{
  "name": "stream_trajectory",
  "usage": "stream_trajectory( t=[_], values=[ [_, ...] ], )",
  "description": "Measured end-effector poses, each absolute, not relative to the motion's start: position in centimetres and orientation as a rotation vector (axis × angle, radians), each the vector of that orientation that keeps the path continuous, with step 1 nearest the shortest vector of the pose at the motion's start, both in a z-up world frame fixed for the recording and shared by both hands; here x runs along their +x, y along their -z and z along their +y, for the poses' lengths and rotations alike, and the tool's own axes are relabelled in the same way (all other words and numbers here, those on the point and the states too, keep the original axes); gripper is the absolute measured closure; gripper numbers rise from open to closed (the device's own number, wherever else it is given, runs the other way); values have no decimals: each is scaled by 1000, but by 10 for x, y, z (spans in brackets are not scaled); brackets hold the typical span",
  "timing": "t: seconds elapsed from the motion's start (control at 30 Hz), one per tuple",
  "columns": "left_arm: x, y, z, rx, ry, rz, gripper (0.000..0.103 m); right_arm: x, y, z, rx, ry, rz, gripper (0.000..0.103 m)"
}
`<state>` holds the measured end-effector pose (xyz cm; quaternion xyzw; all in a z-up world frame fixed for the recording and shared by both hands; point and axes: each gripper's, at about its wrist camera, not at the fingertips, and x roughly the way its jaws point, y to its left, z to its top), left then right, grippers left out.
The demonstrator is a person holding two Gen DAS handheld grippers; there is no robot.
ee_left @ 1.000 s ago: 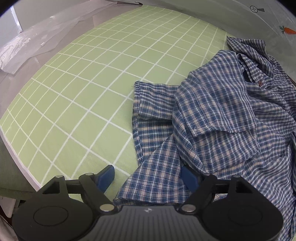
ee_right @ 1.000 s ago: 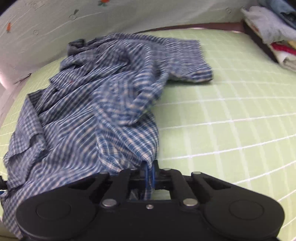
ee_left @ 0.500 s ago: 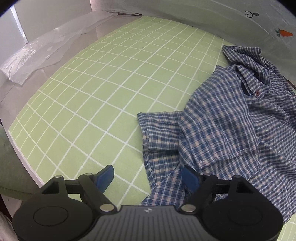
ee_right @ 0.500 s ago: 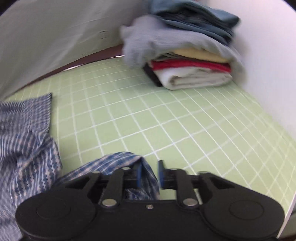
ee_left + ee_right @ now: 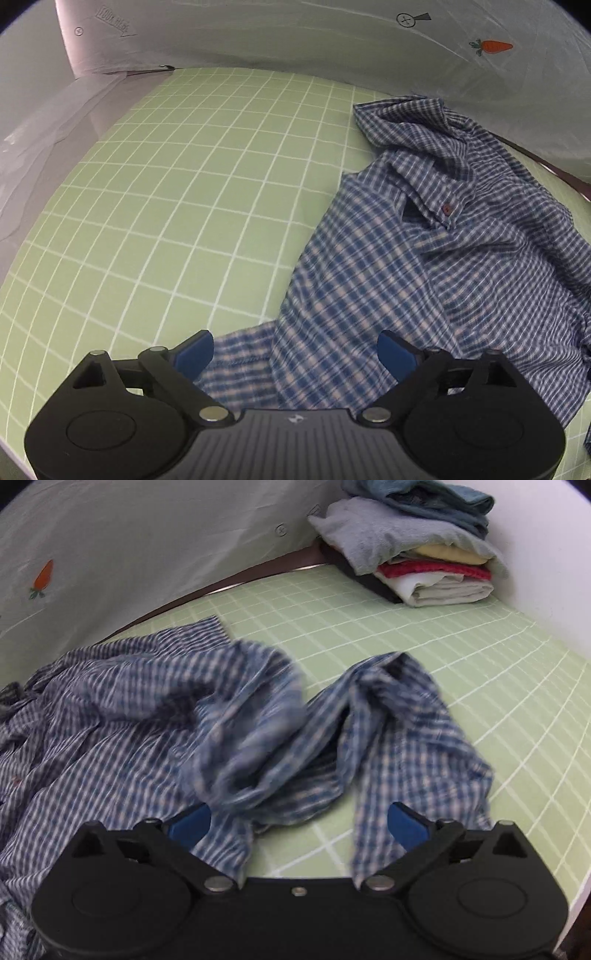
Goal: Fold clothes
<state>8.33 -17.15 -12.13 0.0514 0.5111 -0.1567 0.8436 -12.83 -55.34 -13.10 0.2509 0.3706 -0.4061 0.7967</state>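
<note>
A crumpled blue-and-white checked shirt (image 5: 424, 266) lies on the green grid mat (image 5: 184, 184), collar and a red button facing up. My left gripper (image 5: 295, 350) hovers over the shirt's near left edge. Its jaws are opening, and fabric lies beneath the gap without touching the pads. In the right wrist view the shirt (image 5: 129, 716) spreads to the left, with a loose blurred fold falling in front. My right gripper (image 5: 297, 823) is opening wide over it, with cloth between the blue fingers (image 5: 404, 825) but not pinched.
A stack of folded clothes (image 5: 417, 554) sits at the mat's far right corner against the white wall. A white sheet with a carrot print (image 5: 493, 46) hangs behind the mat. Clear plastic film (image 5: 44, 129) lies off the mat's left edge. Bare mat (image 5: 480, 657) stretches to the right.
My right gripper went from shut on the shirt's edge to wide open, and the released cloth is dropping onto the mat. My left gripper shifted along the shirt's edge and spread its jaws wider.
</note>
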Motion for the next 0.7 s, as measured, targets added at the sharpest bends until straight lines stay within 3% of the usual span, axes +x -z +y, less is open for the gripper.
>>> stream_trajectory(
  t=[0.27,0.37,0.47,0.53,0.6,0.63,0.67,0.7],
  values=[
    [117,135,-211,178,458,1091,9,-115,143,-519,578,888,832,0],
    [125,140,-211,183,464,1100,19,-107,146,-515,558,888,866,1],
    [132,142,-202,160,474,1106,45,-100,146,-505,504,877,886,19],
    [143,144,-196,140,470,1110,81,-98,143,-497,456,845,880,39],
    [148,144,-189,119,448,1106,93,-95,140,-491,422,792,876,64],
    [150,143,-185,105,440,1102,97,-94,139,-488,393,765,880,71],
    [153,142,-180,91,433,1098,97,-92,138,-486,362,739,884,88],
    [152,140,-175,84,423,1091,98,-90,138,-483,323,726,892,95]
  ],
)
